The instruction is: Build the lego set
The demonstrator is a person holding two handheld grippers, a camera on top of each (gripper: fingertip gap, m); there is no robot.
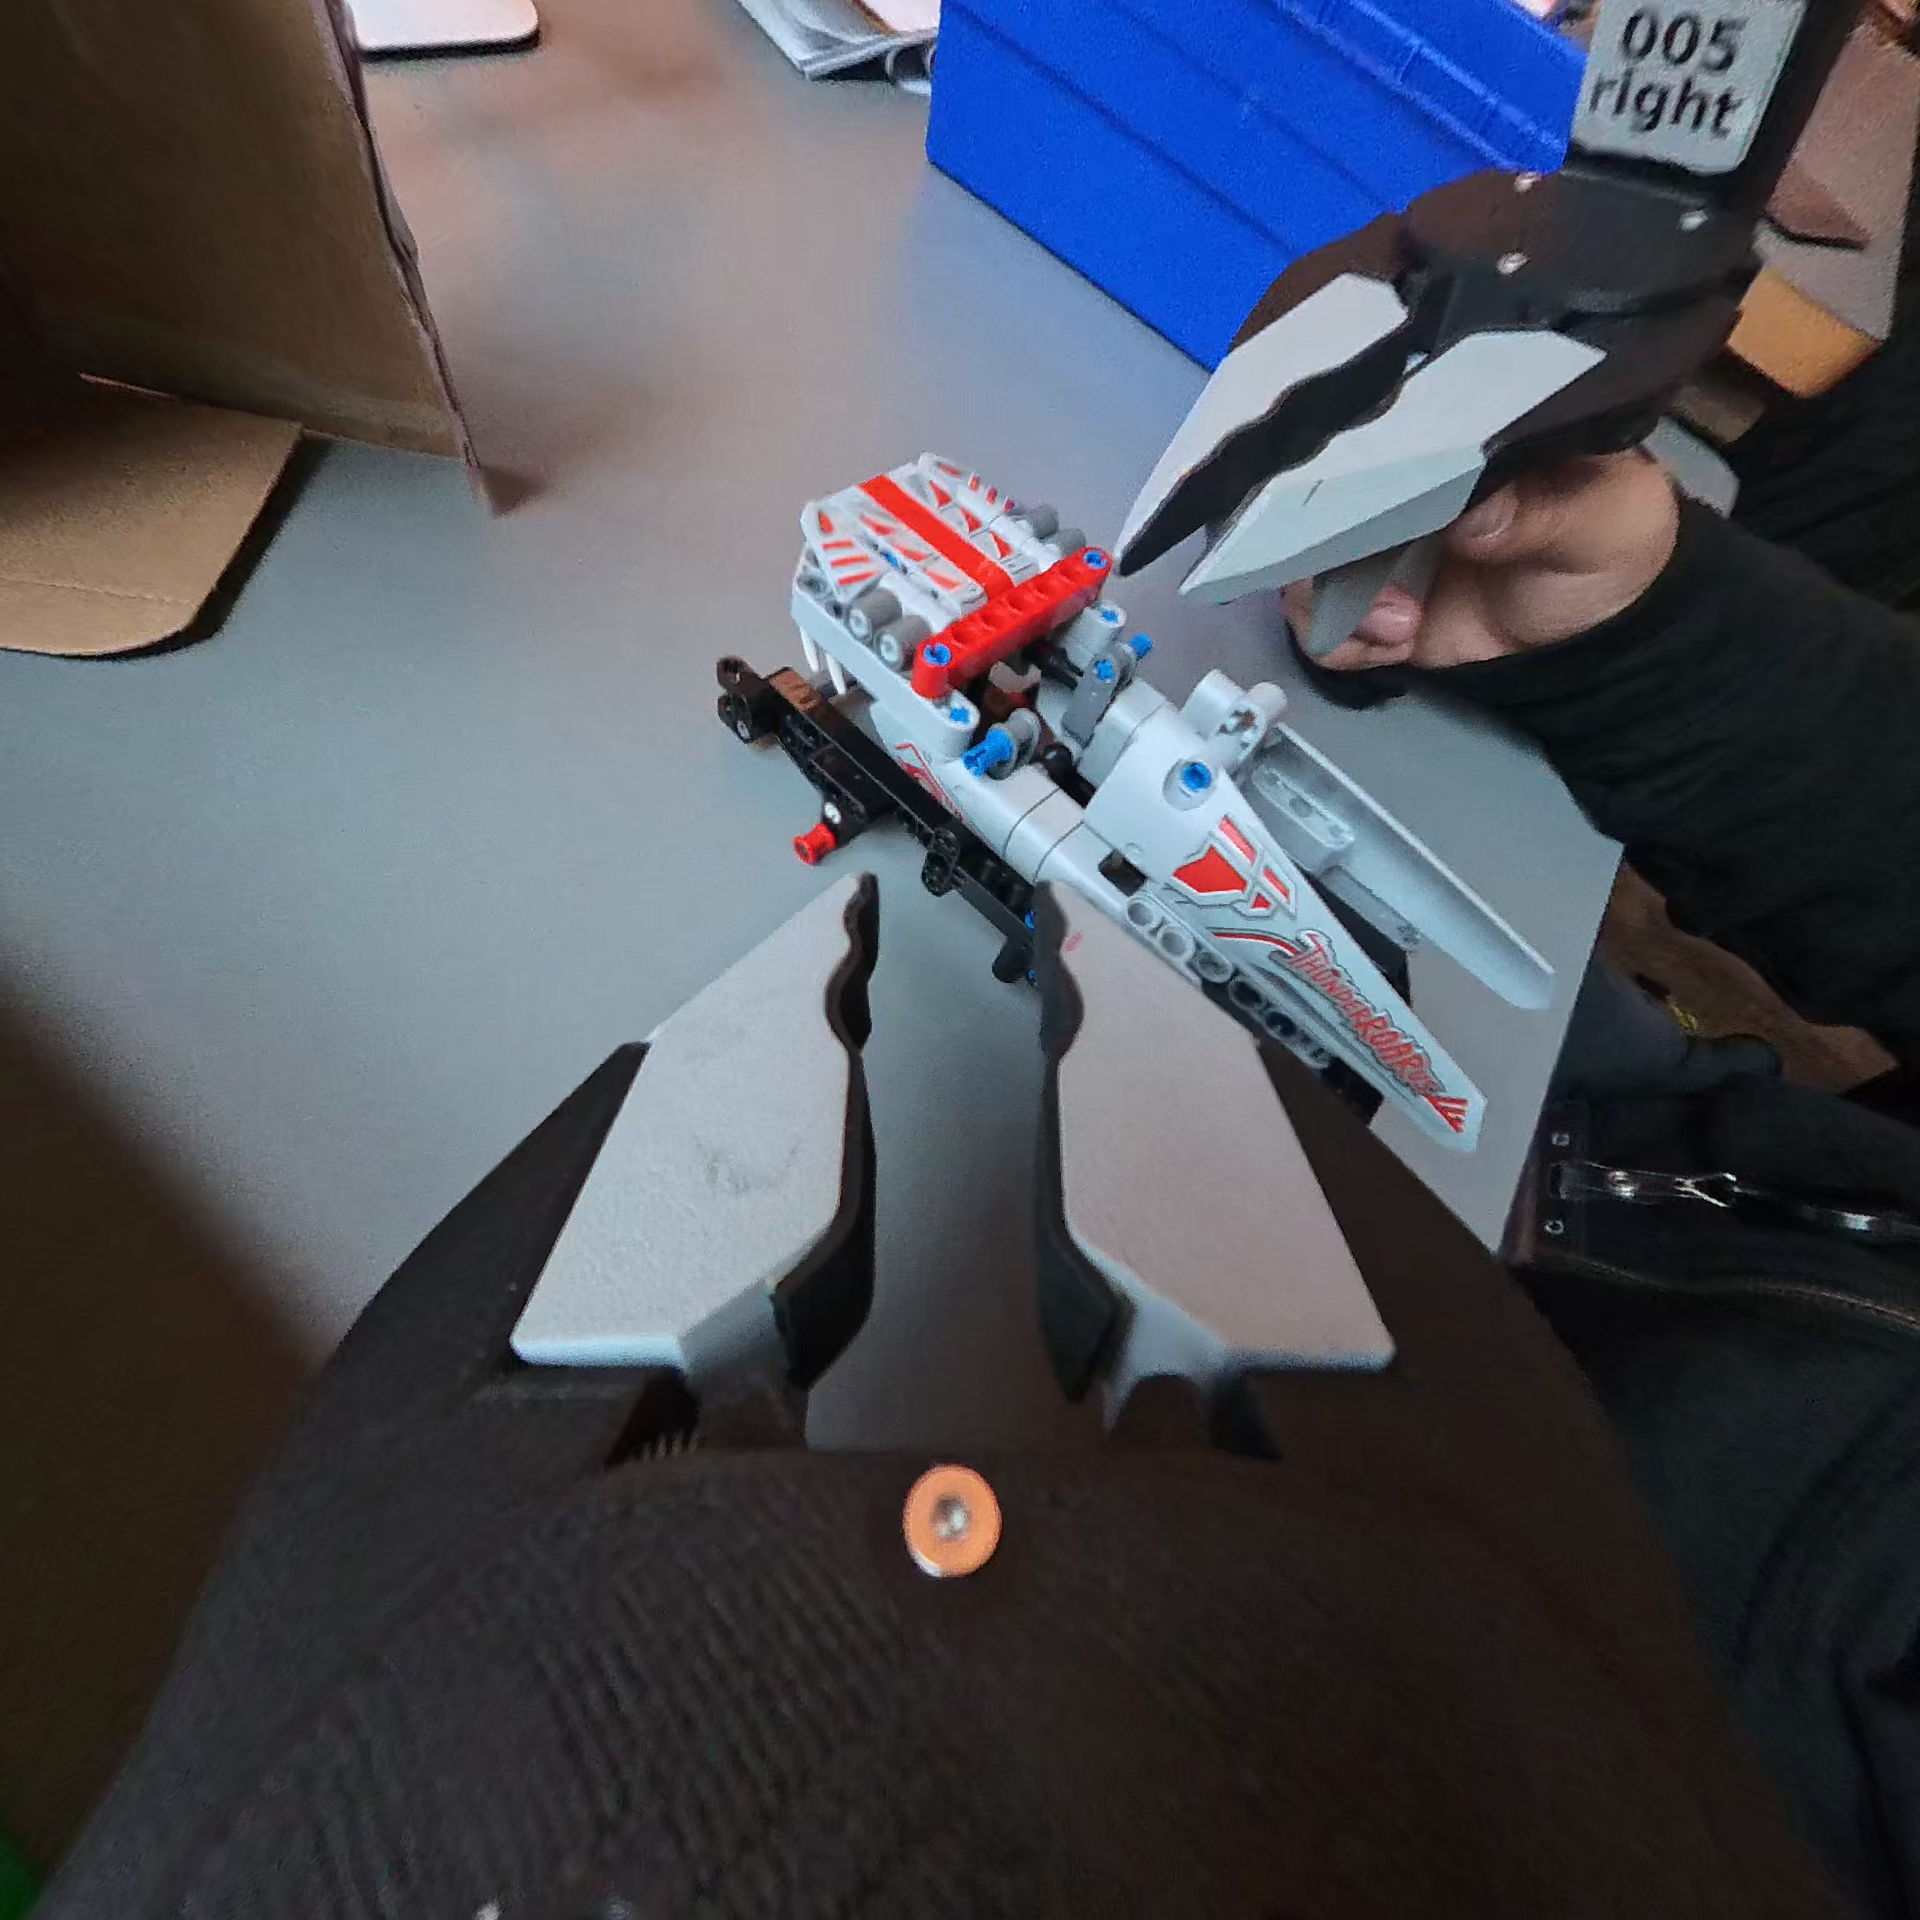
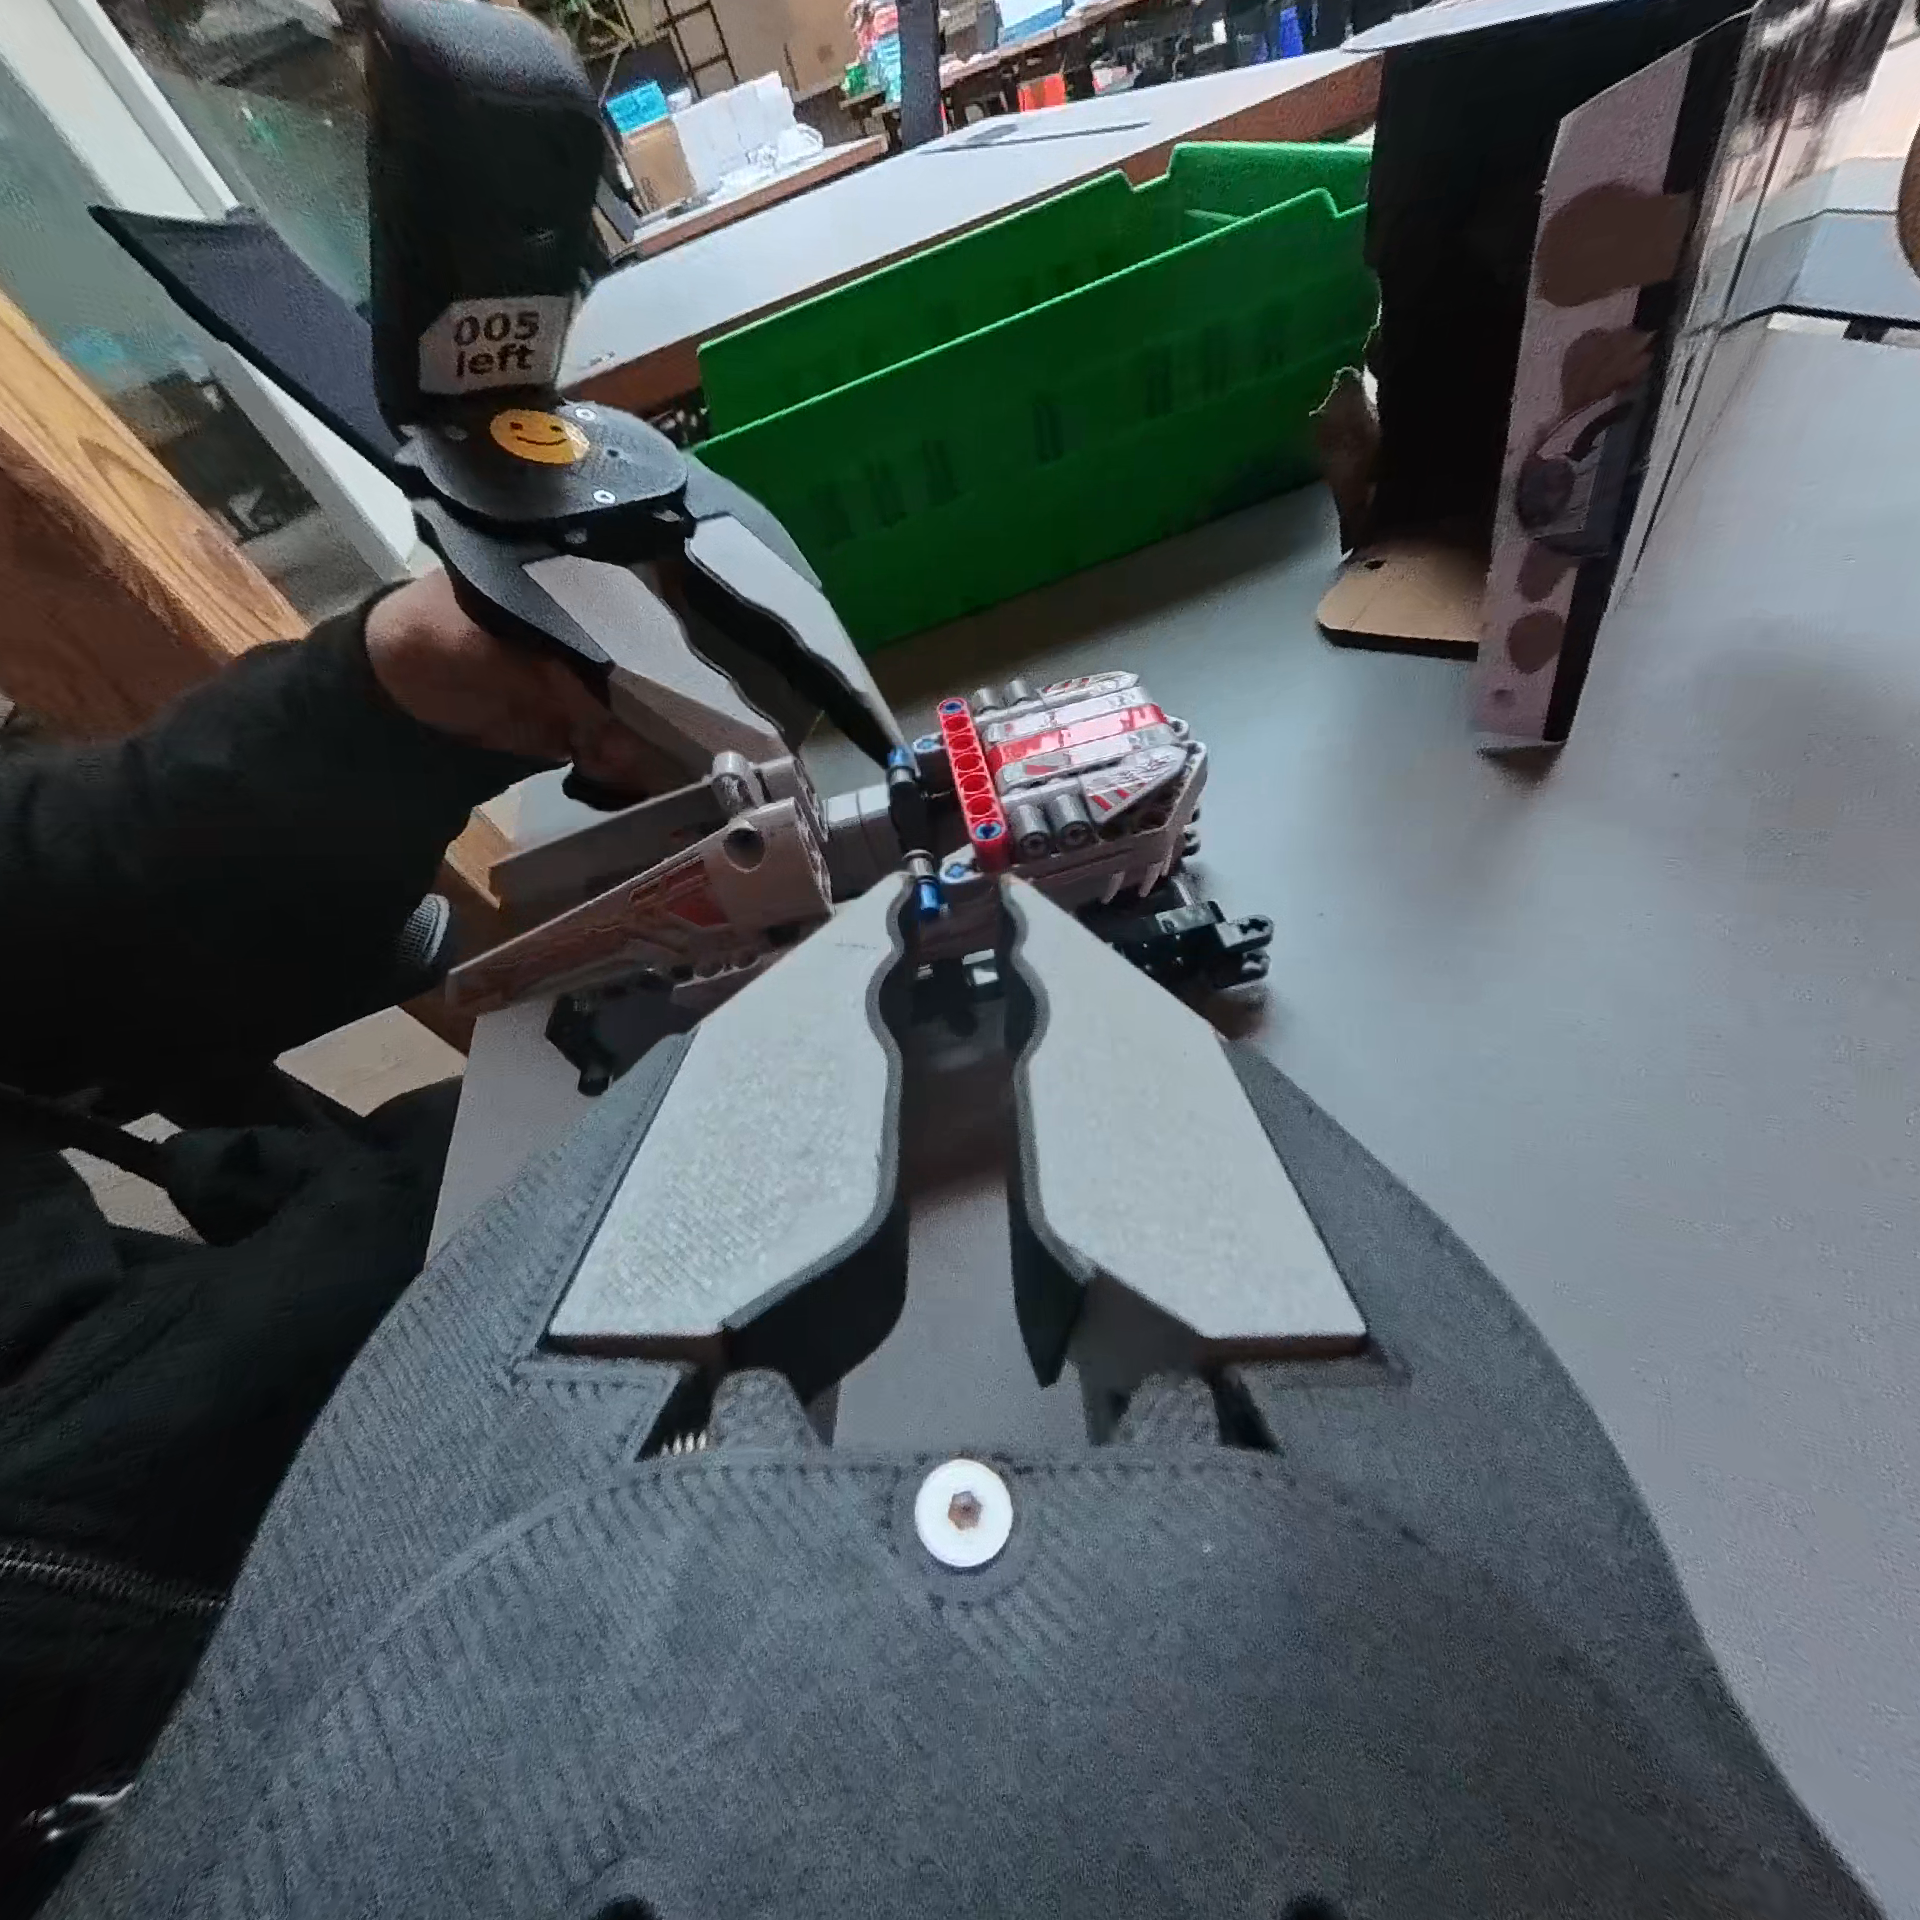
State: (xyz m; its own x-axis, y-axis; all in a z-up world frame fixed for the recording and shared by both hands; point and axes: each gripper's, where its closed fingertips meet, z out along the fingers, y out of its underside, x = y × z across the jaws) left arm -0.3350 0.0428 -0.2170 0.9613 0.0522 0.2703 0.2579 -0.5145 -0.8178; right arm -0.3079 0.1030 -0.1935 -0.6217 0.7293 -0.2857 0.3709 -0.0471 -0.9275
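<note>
Half-built lego model (image 1: 1081, 790) sits on grey worktop (image 1: 416, 831) between both tongs. Left tongs (image 1: 956, 904) narrowly parted, empty; right tongs (image 2: 951, 883) narrowly parted, empty, tips near its red beam (image 1: 1013, 618).

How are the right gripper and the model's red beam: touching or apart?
Cannot tell. In the left wrist view the right gripper has its tips at the end of the red beam; neither gap nor contact shows plainly.
</note>
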